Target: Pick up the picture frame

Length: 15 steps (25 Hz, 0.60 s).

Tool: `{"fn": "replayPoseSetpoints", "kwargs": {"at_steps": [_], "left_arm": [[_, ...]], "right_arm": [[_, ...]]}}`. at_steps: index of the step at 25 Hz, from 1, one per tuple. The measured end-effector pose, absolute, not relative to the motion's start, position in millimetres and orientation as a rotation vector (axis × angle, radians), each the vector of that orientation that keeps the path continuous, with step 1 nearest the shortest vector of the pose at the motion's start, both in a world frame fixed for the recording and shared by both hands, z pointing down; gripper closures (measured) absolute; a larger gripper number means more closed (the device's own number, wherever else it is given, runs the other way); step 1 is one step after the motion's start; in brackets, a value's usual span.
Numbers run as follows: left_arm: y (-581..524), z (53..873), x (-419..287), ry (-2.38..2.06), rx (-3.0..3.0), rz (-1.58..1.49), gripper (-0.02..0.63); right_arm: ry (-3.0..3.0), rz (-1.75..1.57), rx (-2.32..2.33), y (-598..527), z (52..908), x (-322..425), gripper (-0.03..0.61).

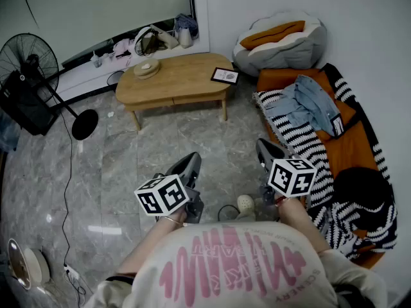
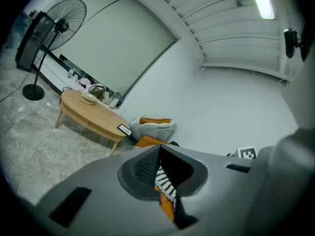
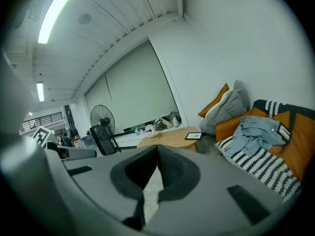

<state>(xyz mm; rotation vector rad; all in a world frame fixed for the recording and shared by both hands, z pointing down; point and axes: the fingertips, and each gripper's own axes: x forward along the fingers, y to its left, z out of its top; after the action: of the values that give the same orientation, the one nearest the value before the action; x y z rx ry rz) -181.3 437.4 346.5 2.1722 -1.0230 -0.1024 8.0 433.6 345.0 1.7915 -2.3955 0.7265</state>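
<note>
- Picture frame point(image 1: 225, 76): lies flat, face up, on the right end of the oval wooden coffee table point(image 1: 180, 85), upper middle of the head view. Dark border, pale centre.
- Frame's long axis: runs roughly left to right in the head view, along the table's length and tipped slightly down to the right. One corner sits close to the table's right edge.
- The frame also shows in the left gripper view point(image 2: 124, 129) and the right gripper view point(image 3: 193, 136), small, at the near end of the tabletop.
- Left gripper point(image 1: 191, 158): lower centre of the head view, over bare marble floor, well apart from the table. In its own view the jaw tips point(image 2: 160, 147) meet; nothing is between them.
- Right gripper point(image 1: 262, 145): just right of centre, beside the orange sofa point(image 1: 350, 146), also well short of the frame. Its tips point(image 3: 157, 146) are closed together and empty.
- Both grippers point toward the top of the head view, roughly at the table's right end.
- Also on the table: a round tan object point(image 1: 146, 68) near its left end.
- Surroundings: standing fan point(image 1: 29, 59) at upper left; grey and orange beanbag point(image 1: 279, 40) at upper right; denim jacket point(image 1: 311, 104) on a striped blanket point(image 1: 302, 140) over the sofa.
</note>
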Motion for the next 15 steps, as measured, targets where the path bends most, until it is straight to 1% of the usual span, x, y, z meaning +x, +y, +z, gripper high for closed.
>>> {"fn": "replayPoseSetpoints", "kwargs": {"at_steps": [15], "left_arm": [[424,360,-190,-1.095,2.190,-0.002,0.609]], "right_arm": [[-2.334,0.734,1.784,428,358,4,0.572]]}}
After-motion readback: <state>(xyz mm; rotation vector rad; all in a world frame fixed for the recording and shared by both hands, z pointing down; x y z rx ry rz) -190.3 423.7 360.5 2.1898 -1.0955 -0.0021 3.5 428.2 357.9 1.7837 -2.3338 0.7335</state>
